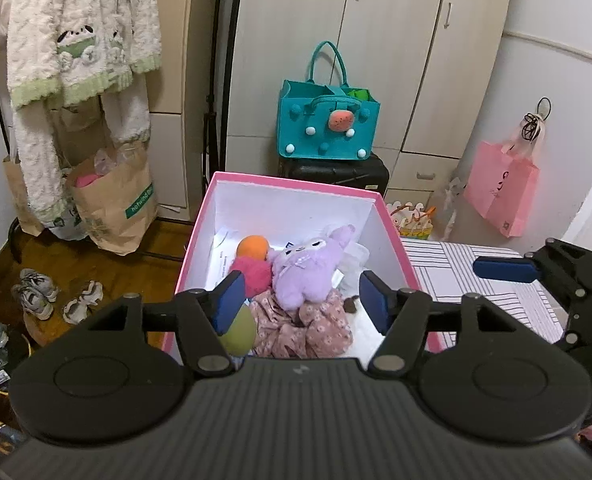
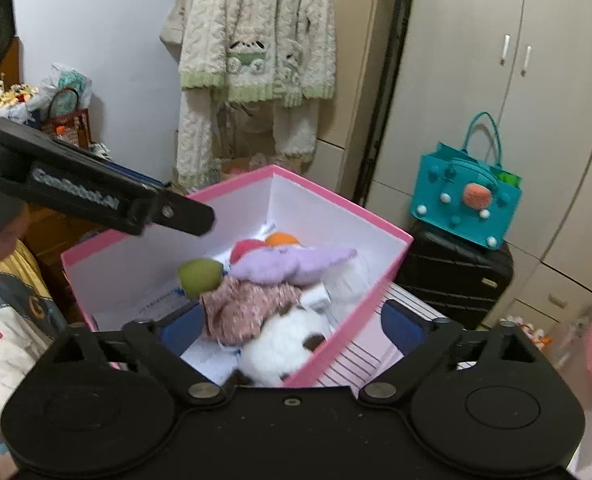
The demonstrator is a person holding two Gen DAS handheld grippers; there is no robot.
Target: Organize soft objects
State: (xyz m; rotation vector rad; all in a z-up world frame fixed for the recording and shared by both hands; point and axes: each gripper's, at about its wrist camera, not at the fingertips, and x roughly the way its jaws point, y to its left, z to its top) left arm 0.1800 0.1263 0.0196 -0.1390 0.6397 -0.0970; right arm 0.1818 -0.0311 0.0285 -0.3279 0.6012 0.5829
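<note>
The soft things lie heaped inside an open pink box [image 1: 200, 236] with white inner walls: a lilac plush rabbit [image 1: 310, 268] sprawls on top, an orange ball [image 1: 253, 247] and a fuzzy pink ball [image 1: 252, 274] sit behind it toward the far wall, a floral pink cloth [image 1: 308, 326] is crumpled in front of it, and a green ball [image 1: 238, 330] rests by the box's near left wall. From the right wrist view a white plush with brown patches [image 2: 284, 346] shows at the near end, touching the cloth. The left claw [image 1: 302, 300] hangs over the box's near edge with its blue pads parted and nothing between them, released; the rabbit and cloth lie below the gap. The right claw [image 2: 292, 326] is spread wide, also released, one finger inside the box and the other outside its right wall. The box stands on a striped surface [image 1: 492, 280]; whether that is a bed or a counter I cannot tell. Behind are a black suitcase [image 1: 344, 174] carrying a teal felt bag [image 1: 328, 128], pale wardrobe doors [image 1: 376, 40], a pink bag [image 1: 500, 192] hung on the wall, a fluffy cream garment [image 1: 84, 32] on a rack, a paper bag [image 1: 112, 204] and sneakers [image 1: 36, 292] on the wooden floor.
</note>
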